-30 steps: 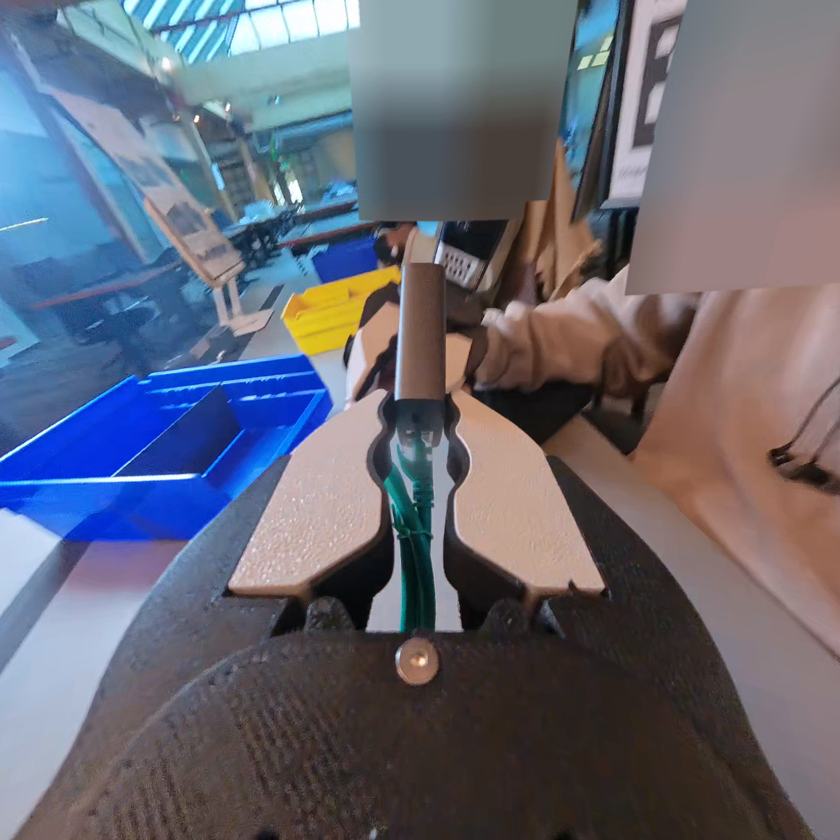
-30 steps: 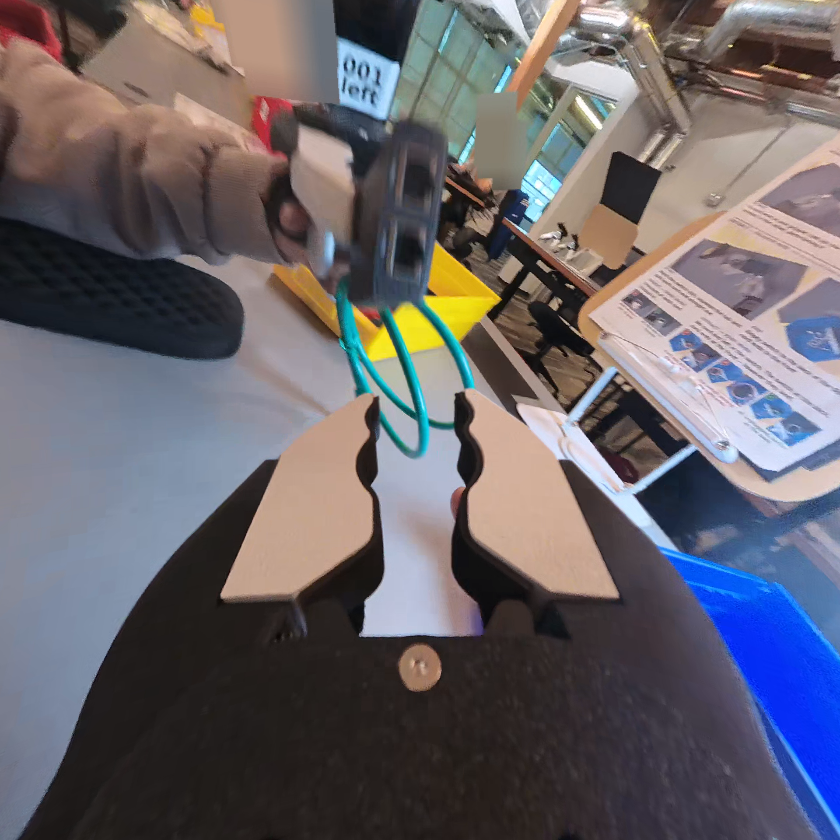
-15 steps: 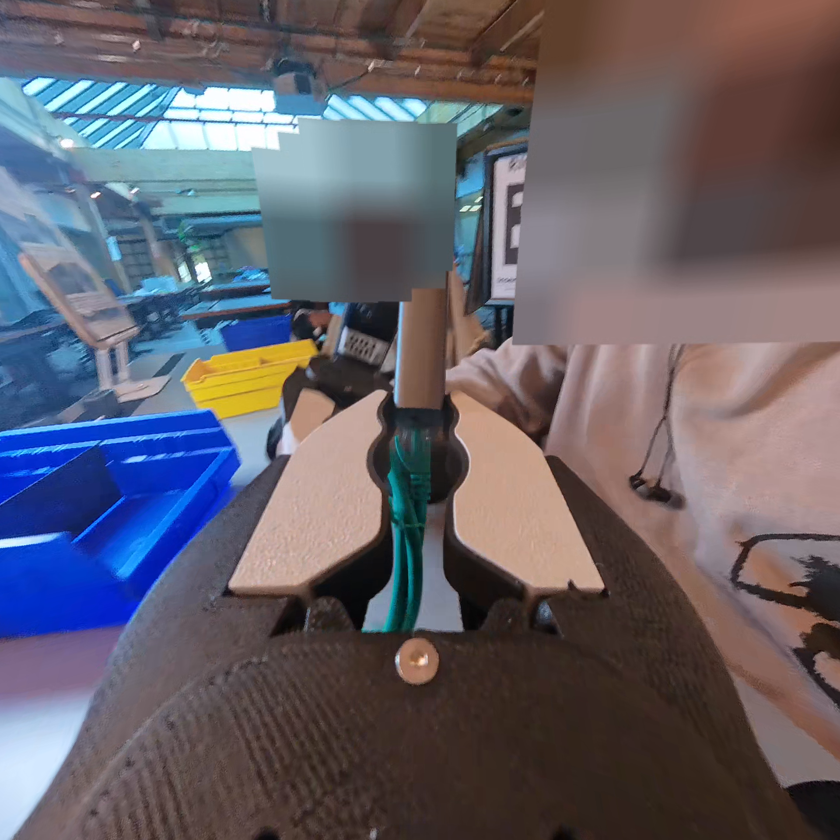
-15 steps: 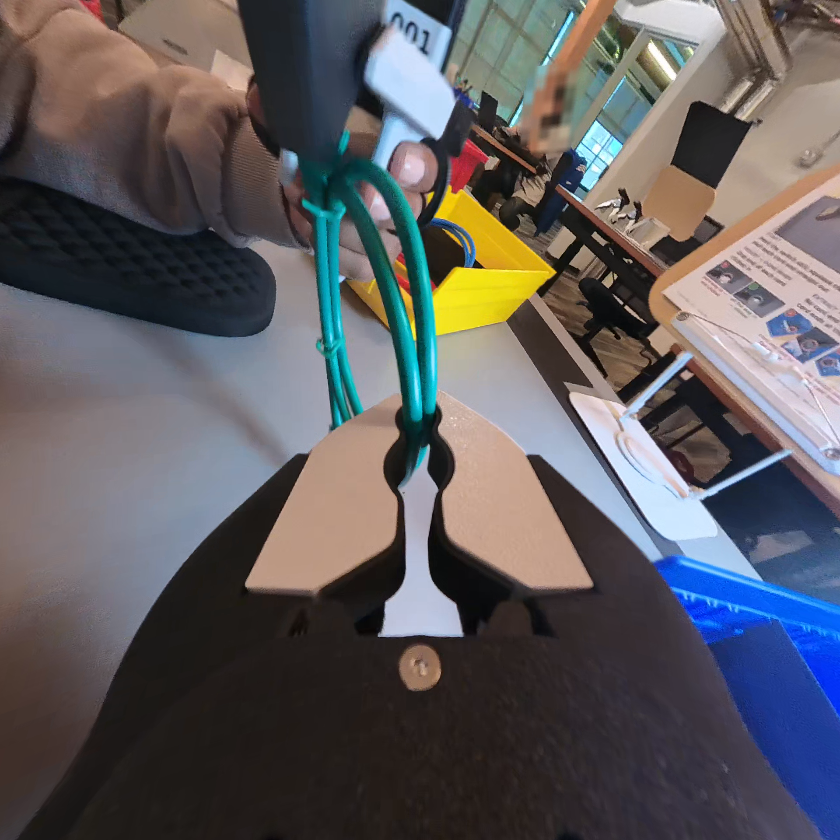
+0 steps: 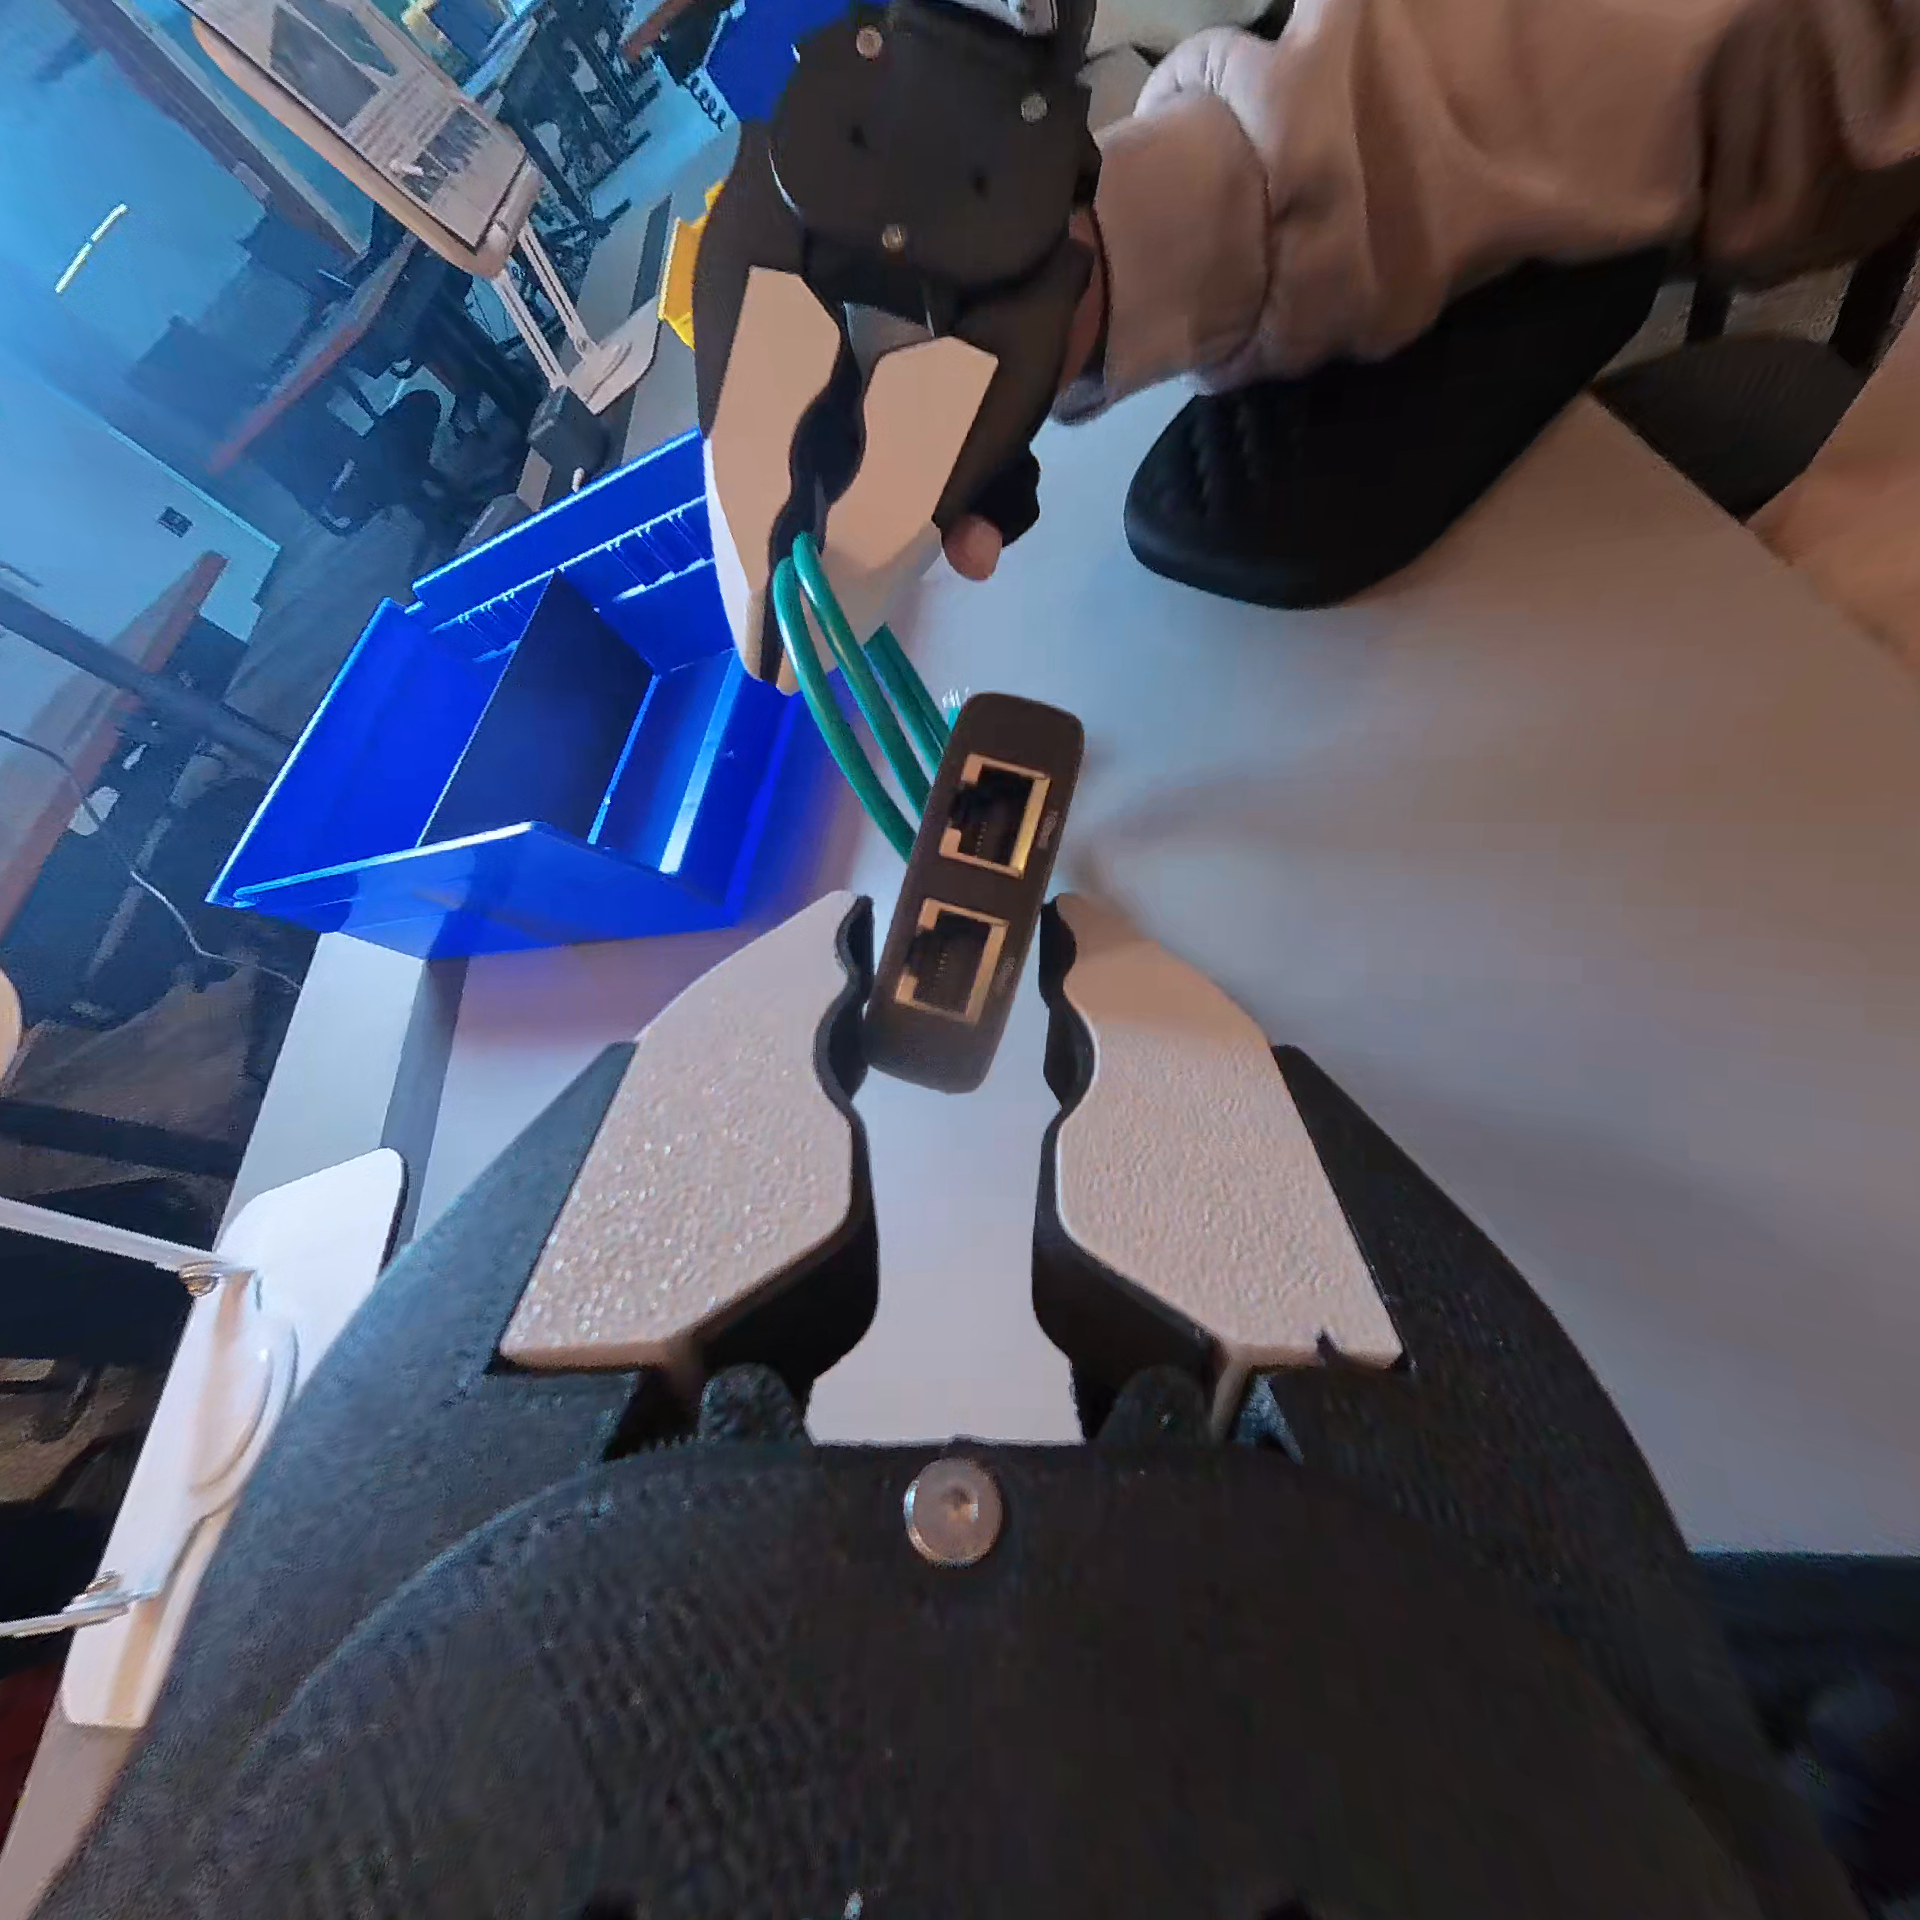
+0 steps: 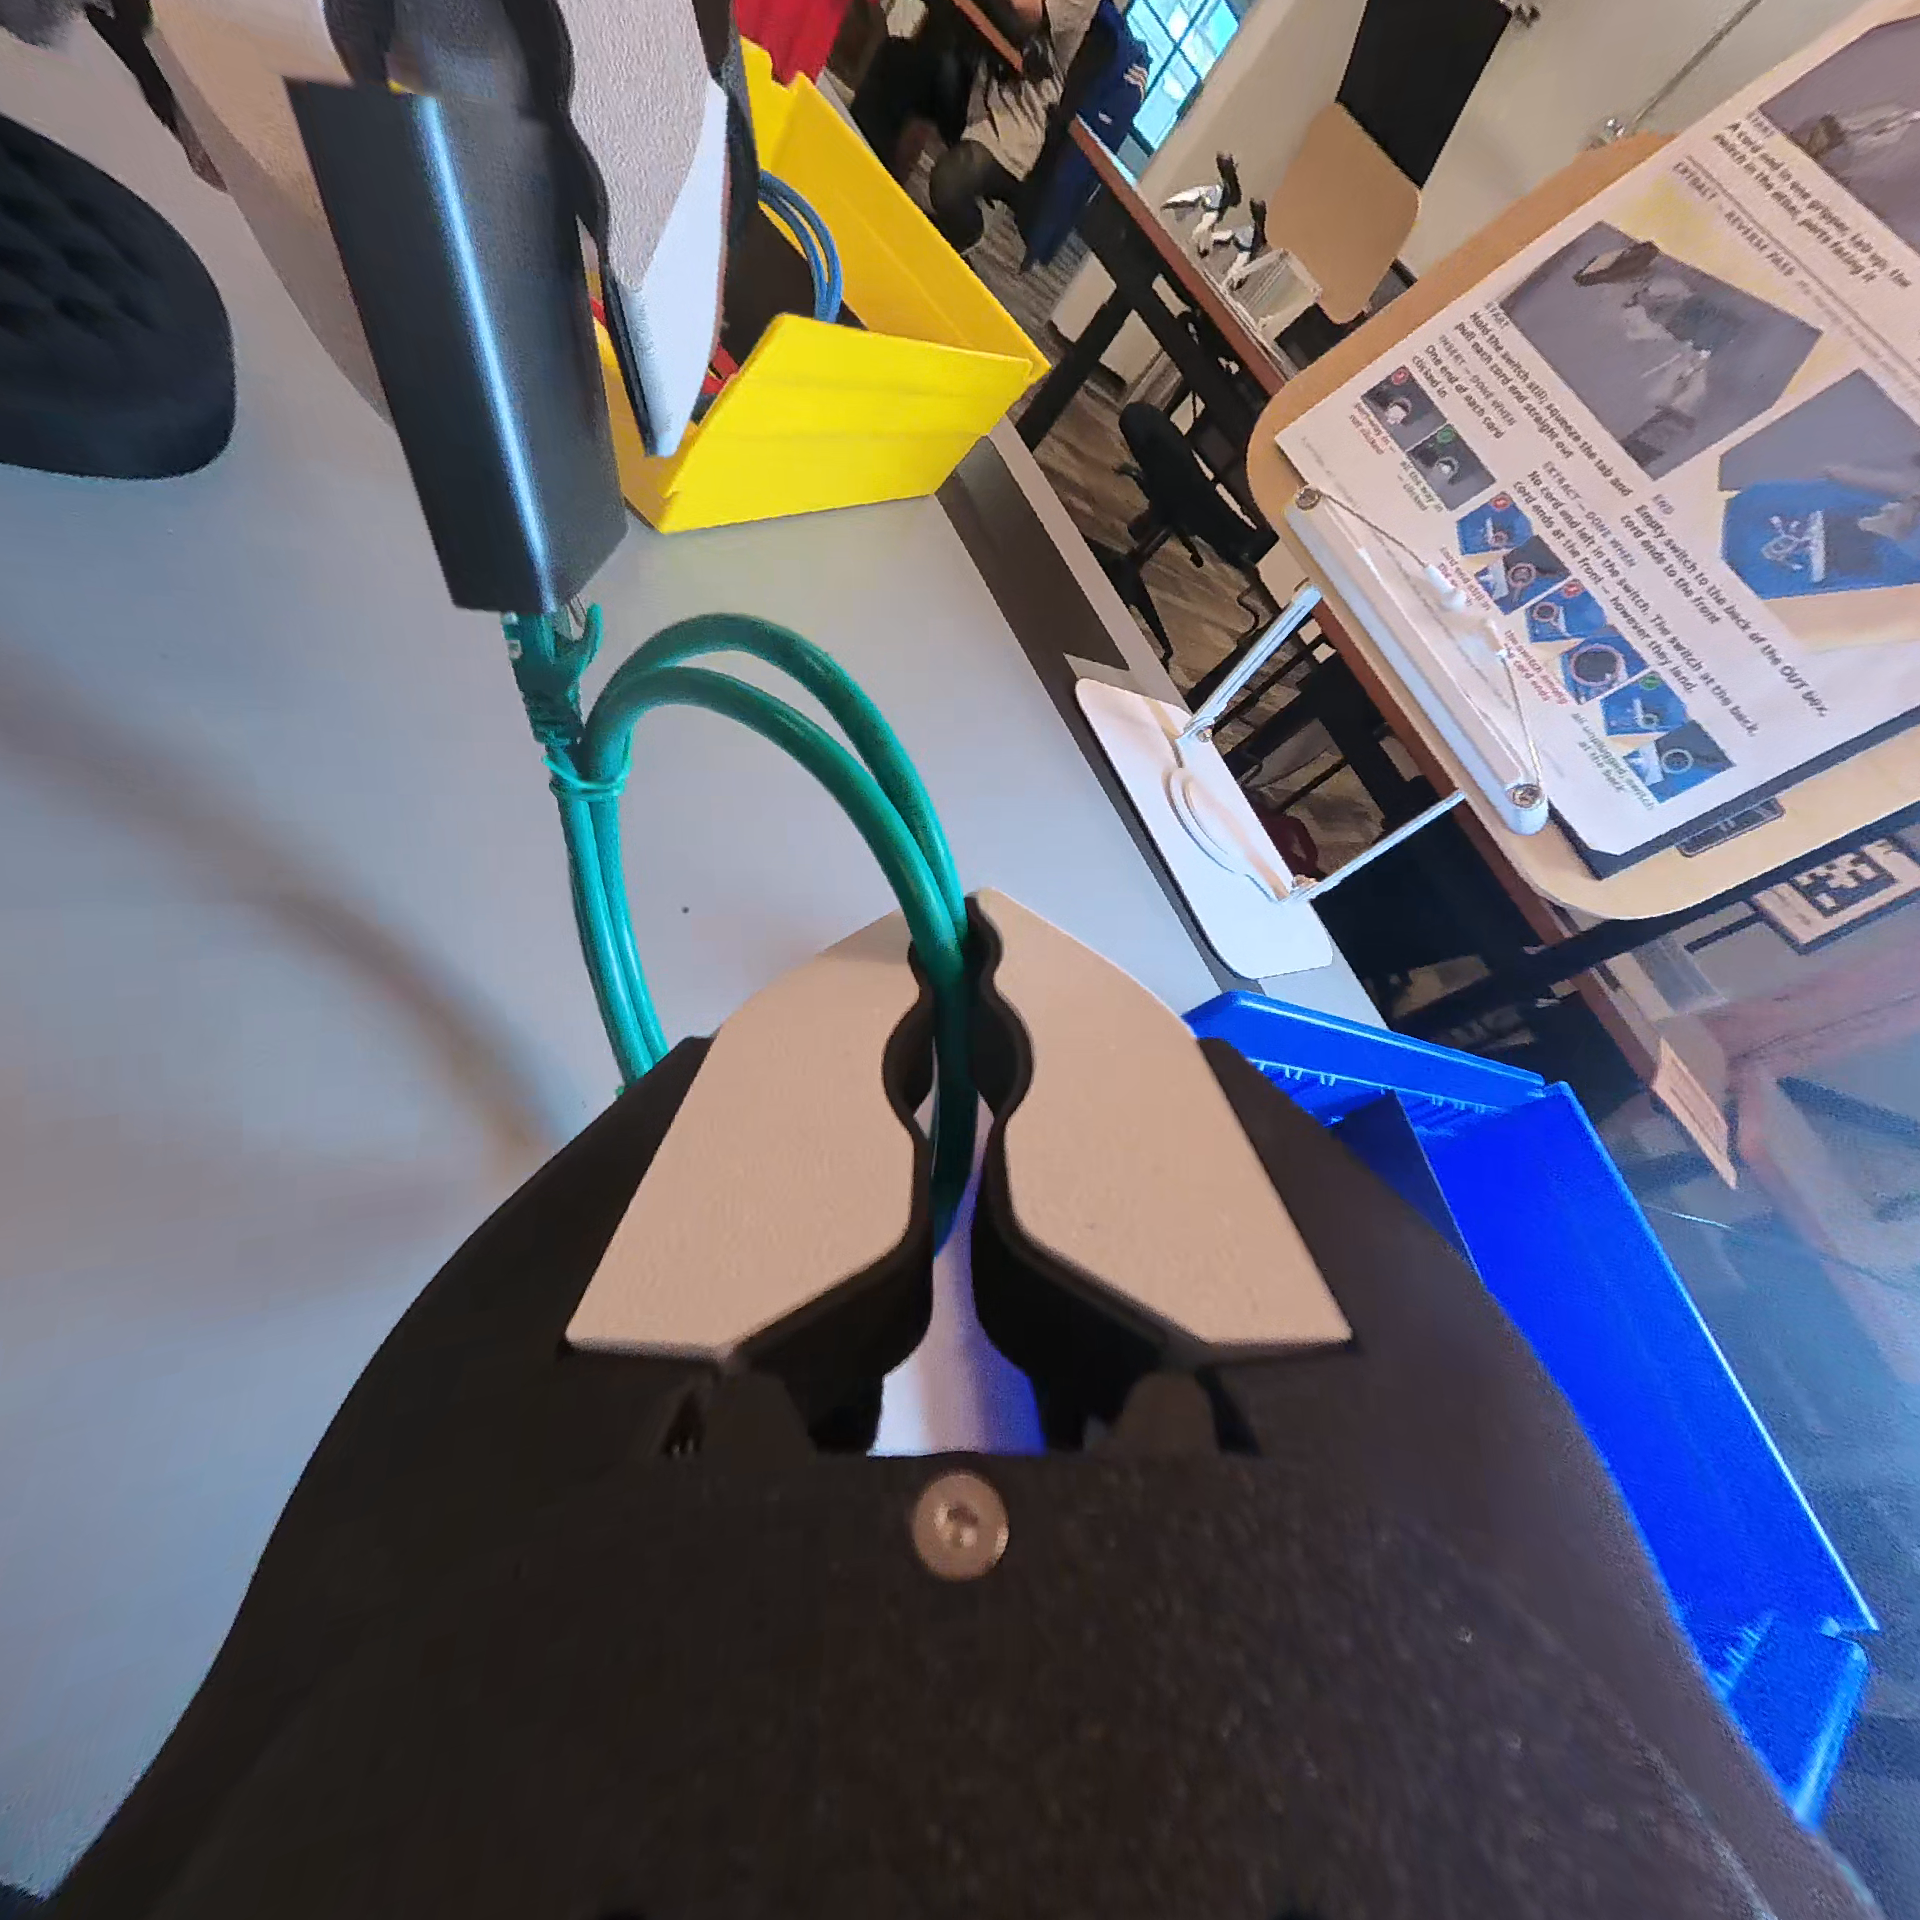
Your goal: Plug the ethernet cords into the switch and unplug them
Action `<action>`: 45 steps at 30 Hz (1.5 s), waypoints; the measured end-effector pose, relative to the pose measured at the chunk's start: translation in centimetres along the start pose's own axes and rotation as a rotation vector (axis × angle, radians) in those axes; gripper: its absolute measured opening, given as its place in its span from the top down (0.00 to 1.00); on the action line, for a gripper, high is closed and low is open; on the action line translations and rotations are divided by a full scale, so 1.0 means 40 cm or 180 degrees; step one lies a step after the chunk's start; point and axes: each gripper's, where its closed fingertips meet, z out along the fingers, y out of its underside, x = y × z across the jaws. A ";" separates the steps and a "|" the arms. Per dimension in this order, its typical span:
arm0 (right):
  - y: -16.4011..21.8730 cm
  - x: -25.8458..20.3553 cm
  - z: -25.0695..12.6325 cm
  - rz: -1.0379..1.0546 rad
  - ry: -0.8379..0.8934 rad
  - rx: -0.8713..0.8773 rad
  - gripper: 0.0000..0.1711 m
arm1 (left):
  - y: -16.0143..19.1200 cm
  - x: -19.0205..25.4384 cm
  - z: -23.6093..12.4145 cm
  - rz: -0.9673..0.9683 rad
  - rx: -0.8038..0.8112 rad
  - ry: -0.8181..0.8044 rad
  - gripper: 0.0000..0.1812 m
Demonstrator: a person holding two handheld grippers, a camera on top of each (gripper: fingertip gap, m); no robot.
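Between the fingers of the left gripper (image 5: 948, 914) sits the near end of the switch (image 5: 971, 894), a small dark box with two empty sockets on the face turned toward the left wrist camera. The jaws stand apart; the left finger touches or nearly touches the side of the box, while a clear gap separates the right finger from it, so a firm hold cannot be confirmed. In the right wrist view the switch (image 6: 468, 343) appears upright above the grey table (image 6: 260, 779), with the left gripper's pale fingers (image 6: 665, 208) flanking its upper part.

One green plug (image 6: 545, 665) is seated in the lower end of the switch. From it the green cord (image 6: 769, 727), bundled in a double loop and tied just below the plug, arcs right and near into the right gripper (image 6: 961, 925). That gripper's jaws are closed on the two strands of the loop. In the left wrist view the same right gripper (image 5: 800, 613) shows at the far side, held by a gloved hand (image 5: 987, 499), with the cord (image 5: 842, 707) running from its tips to behind the switch.

A blue bin (image 5: 540, 769) stands on the table left of the switch. A yellow bin (image 6: 831, 395) stands farther off, a black pad (image 5: 1351, 468) lies at the far right, and an instruction sheet on a stand (image 6: 1621, 468) is beyond the table edge.
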 end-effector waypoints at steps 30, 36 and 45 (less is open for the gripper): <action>-0.166 -0.122 0.020 0.0048 -0.0285 0.0924 0.83 | -0.040 -0.009 -0.010 -0.0182 0.0999 -0.0022 0.89; -0.129 -0.175 0.057 -0.0014 -0.0596 0.0648 0.87 | -0.018 0.019 0.024 -0.0040 0.0852 -0.0008 0.88; -0.044 -0.190 0.075 -0.0555 -0.0537 -0.0284 0.88 | 0.093 0.025 0.048 0.0085 -0.0161 -0.0143 0.88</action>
